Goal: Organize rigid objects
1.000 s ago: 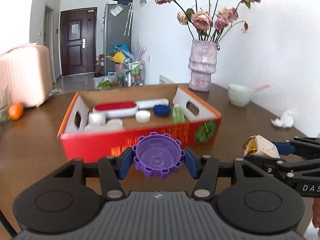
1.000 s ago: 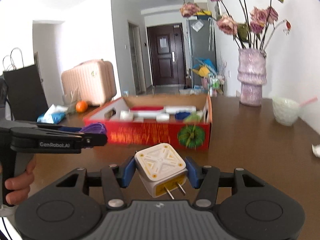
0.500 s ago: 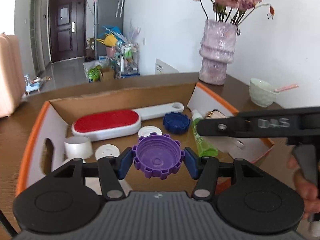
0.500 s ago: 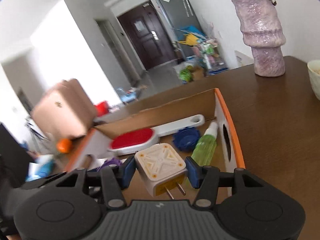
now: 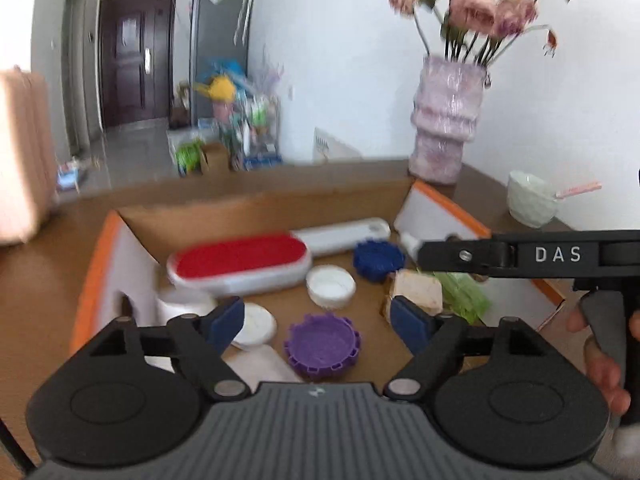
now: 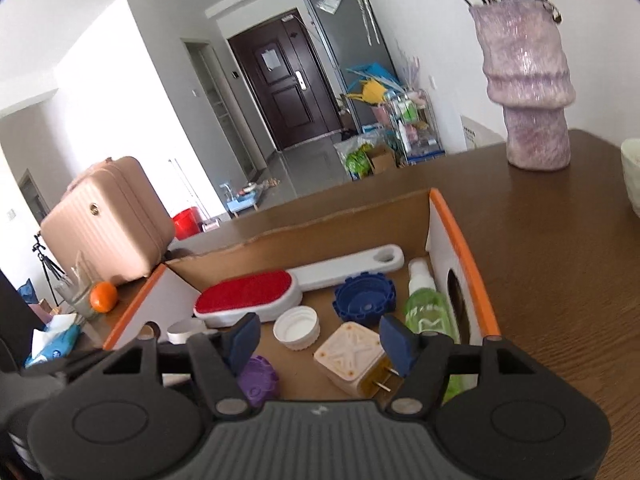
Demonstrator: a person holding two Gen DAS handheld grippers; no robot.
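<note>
Carried over the cardboard box (image 5: 260, 208) since the earlier frame and let go there: purple cap (image 5: 322, 345) and plug adapter (image 6: 352, 356), both now lying on the box floor. Left hand-held gripper (image 5: 318, 322) with jaws just opened, spread wide, blue pads clear on either side of the purple cap, which sits open side up near the box's front edge. Right hand-held gripper (image 6: 320, 340) likewise just opened, pads apart from the plug adapter, which lies tilted with its prongs toward the camera, close to the box's right wall and just beside the green spray bottle (image 6: 428, 312).

Already in the box: red lint brush (image 6: 248, 298) along the back, blue cap (image 6: 365, 298) near it, white lid (image 6: 297, 328) in the middle, further white lids (image 5: 256, 326) toward the left wall. Box itself on the brown worktop (image 6: 560, 260), nearer the left end; vase (image 6: 528, 92) toward the far right corner.

Step in hand, judging by the layout: release of two items into the box, seemingly finished. Next move likely: pull both hand-held grippers back over the front edge without clipping the box wall or nudging the dropped pieces, then look for any rigid items left on the worktop. None visible from here apart from the orange (image 6: 103, 297) beyond the left end of the box.
</note>
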